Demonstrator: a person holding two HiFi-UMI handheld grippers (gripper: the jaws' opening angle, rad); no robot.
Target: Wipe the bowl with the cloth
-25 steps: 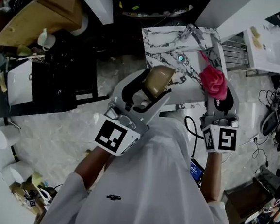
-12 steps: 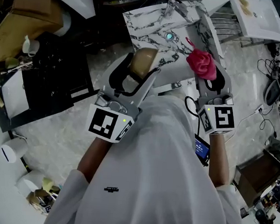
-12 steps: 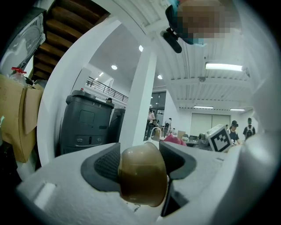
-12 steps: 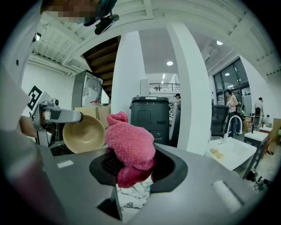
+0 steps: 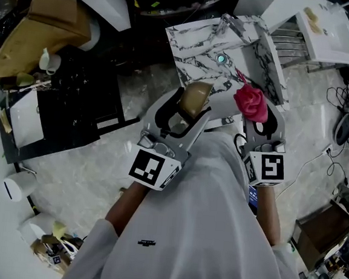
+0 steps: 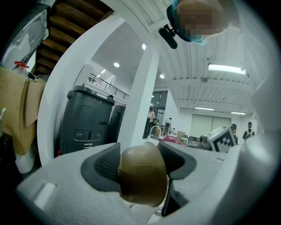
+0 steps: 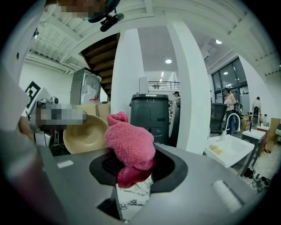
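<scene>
- Bowl [image 5: 196, 94]: tan-brown, glossy and small, held up in the air just above the middle of the head view, over the near edge of the marbled sink [image 5: 194, 52].
- In the left gripper view the bowl's [image 6: 142, 176] rounded outer side faces the camera. In the right gripper view its [image 7: 85, 134] pale hollow shows, turned toward the cloth.
- Left gripper [image 5: 193, 109]: its fingers are closed on the bowl, a dark ribbed pad pressing on each side.
- Cloth [image 5: 250, 102]: pink terry, bunched into a lump at 3 o'clock of the bowl, near it but apart.
- Right gripper [image 5: 254, 116]: its fingers are clamped on the cloth [image 7: 129, 145], which bulges up and over the pads.
- Both grippers reach out from the person's white shirt [image 5: 197, 229] toward 12 o'clock, roughly level with each other.
- The sink has a drain [image 5: 221, 59] and a tap [image 5: 228, 24] at its far end, at 12 o'clock of the bowl.
- A wire rack [image 5: 288, 35] stands at the sink's right edge, with a white desk [image 5: 329, 31] farther out at 2 o'clock.
- A black cabinet [image 5: 75, 94] lies at 9 o'clock of the bowl, with a cardboard box [image 5: 49, 15] at 10 o'clock.
- Pale stone floor [image 5: 81, 170] shows open between the cabinet and the person.
- Cables [image 5: 339, 129] trail on the floor at 3 o'clock.
</scene>
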